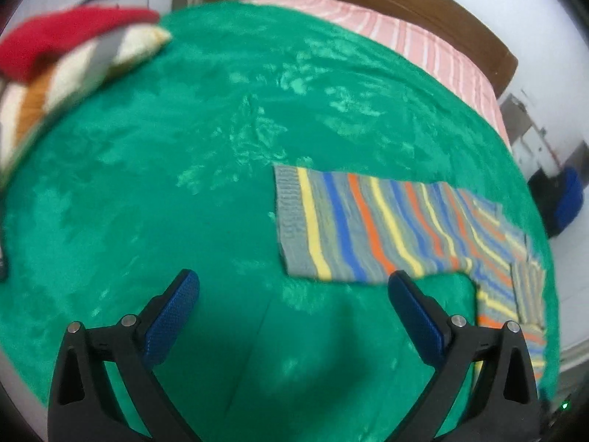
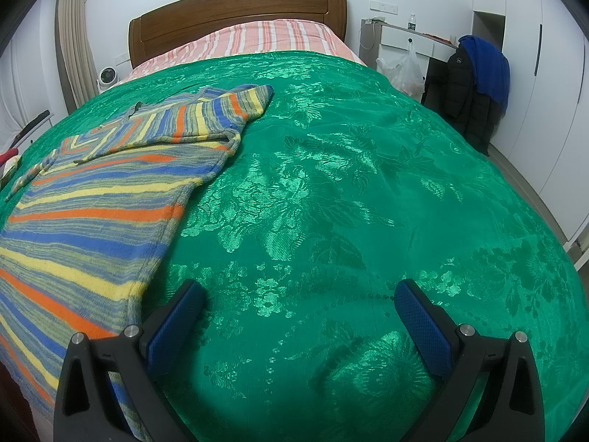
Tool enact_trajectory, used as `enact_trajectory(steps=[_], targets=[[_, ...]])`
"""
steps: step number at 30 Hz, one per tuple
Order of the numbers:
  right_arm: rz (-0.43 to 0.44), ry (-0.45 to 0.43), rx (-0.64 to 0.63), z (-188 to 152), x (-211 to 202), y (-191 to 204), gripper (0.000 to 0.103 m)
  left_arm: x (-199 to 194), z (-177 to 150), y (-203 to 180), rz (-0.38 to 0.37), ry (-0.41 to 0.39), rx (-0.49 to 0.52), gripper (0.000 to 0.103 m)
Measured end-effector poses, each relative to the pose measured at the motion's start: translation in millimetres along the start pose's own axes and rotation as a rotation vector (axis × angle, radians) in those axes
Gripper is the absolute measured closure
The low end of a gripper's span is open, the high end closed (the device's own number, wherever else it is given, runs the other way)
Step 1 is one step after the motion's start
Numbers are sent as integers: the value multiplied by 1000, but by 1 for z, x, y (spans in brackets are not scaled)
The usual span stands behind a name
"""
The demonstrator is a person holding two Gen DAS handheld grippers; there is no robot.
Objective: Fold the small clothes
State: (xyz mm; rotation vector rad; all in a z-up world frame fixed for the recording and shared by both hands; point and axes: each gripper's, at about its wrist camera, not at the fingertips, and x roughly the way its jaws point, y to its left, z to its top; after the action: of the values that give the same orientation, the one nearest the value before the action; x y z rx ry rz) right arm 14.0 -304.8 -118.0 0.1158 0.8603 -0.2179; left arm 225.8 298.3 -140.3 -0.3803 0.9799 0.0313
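Observation:
A small striped knit sweater (image 2: 95, 191), grey with blue, yellow and orange bands, lies flat on the green bedspread (image 2: 331, 191). One sleeve (image 2: 228, 110) is folded across its upper part. In the left wrist view the sweater (image 1: 375, 228) lies ahead and to the right. My left gripper (image 1: 292, 283) is open and empty, above the bedspread (image 1: 165, 184) just short of the sweater's hem. My right gripper (image 2: 298, 294) is open and empty, over bare bedspread to the right of the sweater.
A pile of red, white and orange clothes (image 1: 66, 62) lies at the far left of the bed. A pink striped sheet (image 2: 265, 37) and wooden headboard (image 2: 239, 11) are at the far end. A chair with dark and blue jackets (image 2: 478, 84) stands by the right side.

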Motion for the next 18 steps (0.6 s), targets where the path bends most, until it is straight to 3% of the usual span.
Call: enact_trajectory(steps=[3,5,9,11,15,18], targets=[[-2,-2,-5,0,1,1,0,18,4,-5,-99,18,-13,2],[-3,-3,-8,0,2,1,0,22,7,-11,-210,12,-31,7],[-2,-3,-8,0,2,1,0,14,16,-17,-355,-37,-65,10],[-2,-4,-8,0,2,1,0,10,20,-9,-340,-61,-106,10],[-2,-4,-8,0,2,1,0,18,28,4,-123,-35,-133,12],[-2,-5,-9,0,2,1,0,34,31,-8,-57,38,-67,34]])
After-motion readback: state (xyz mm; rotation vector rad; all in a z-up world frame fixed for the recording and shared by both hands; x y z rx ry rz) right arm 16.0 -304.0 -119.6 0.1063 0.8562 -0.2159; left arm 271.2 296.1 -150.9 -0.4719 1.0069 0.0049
